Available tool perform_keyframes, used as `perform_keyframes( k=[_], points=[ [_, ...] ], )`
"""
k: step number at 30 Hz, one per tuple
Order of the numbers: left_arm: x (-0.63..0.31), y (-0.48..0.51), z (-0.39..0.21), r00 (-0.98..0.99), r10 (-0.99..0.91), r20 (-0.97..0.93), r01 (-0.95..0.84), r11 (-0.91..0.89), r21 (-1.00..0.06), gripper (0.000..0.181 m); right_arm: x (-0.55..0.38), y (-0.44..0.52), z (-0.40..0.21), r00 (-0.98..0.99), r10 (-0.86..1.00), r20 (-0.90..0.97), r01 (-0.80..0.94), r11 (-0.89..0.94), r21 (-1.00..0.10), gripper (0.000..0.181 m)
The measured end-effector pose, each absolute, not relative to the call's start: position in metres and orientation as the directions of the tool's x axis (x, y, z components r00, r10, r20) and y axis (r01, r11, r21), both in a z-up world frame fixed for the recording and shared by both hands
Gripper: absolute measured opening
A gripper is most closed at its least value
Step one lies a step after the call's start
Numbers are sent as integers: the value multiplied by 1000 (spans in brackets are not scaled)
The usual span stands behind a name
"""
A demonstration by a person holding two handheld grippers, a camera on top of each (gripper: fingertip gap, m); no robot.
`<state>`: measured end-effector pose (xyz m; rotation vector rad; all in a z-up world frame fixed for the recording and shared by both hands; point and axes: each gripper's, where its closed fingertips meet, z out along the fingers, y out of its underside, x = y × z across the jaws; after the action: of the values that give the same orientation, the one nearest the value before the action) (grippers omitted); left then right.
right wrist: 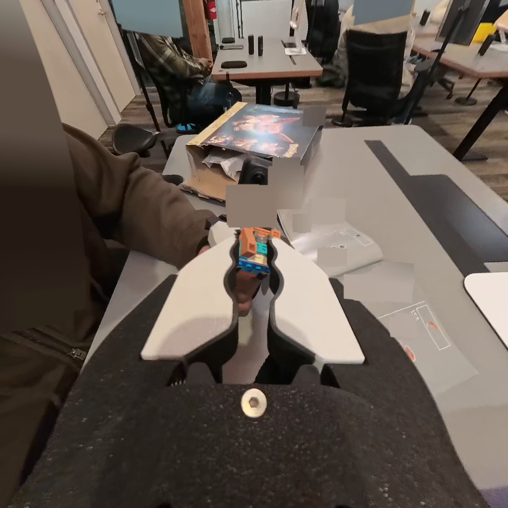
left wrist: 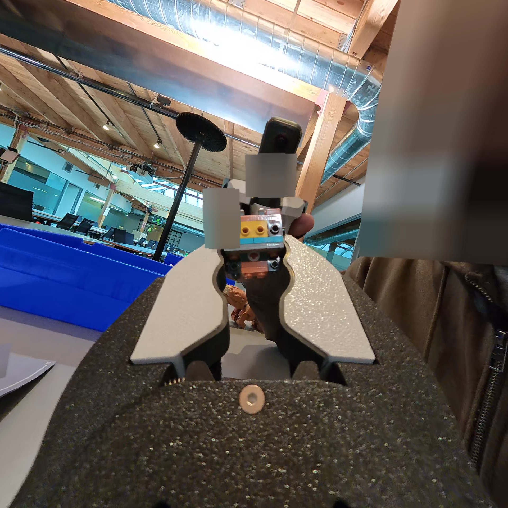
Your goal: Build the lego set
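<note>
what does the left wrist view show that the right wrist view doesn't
Only the left wrist view shows the blue bins, the wooden ceiling with its silver duct, and brown lego pieces on the table below. Only the right wrist view shows the opened lego box and the instruction booklet. Both show the small lego assembly held between the left gripper and right gripper, and the brown jacket.

Both grippers are raised tip to tip: left gripper [left wrist: 254,261] and right gripper [right wrist: 253,257], each with fingers closed on something.
</note>
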<state>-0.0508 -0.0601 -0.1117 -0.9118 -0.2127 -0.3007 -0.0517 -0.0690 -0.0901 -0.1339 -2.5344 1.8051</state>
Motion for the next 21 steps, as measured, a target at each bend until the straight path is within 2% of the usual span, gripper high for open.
perform_keyframes(
  k=[1, 9, 21],
  points=[
    [-50, -60, -112, 938, -165, 304, 342, 574, -744, 37, -52, -69, -93, -996, 86, -39, 65, 336, -940, 19],
    [-47, -57, -113, 946, -156, 285, 323, 559, -763, 37, -46, -72, -101, -993, 53, -108, 120, 357, -926, 12],
    [-46, -55, -114, 950, -146, 275, 309, 551, -775, 37, -48, -73, -98, -993, 80, -87, 110, 354, -929, 9]
  ],
)
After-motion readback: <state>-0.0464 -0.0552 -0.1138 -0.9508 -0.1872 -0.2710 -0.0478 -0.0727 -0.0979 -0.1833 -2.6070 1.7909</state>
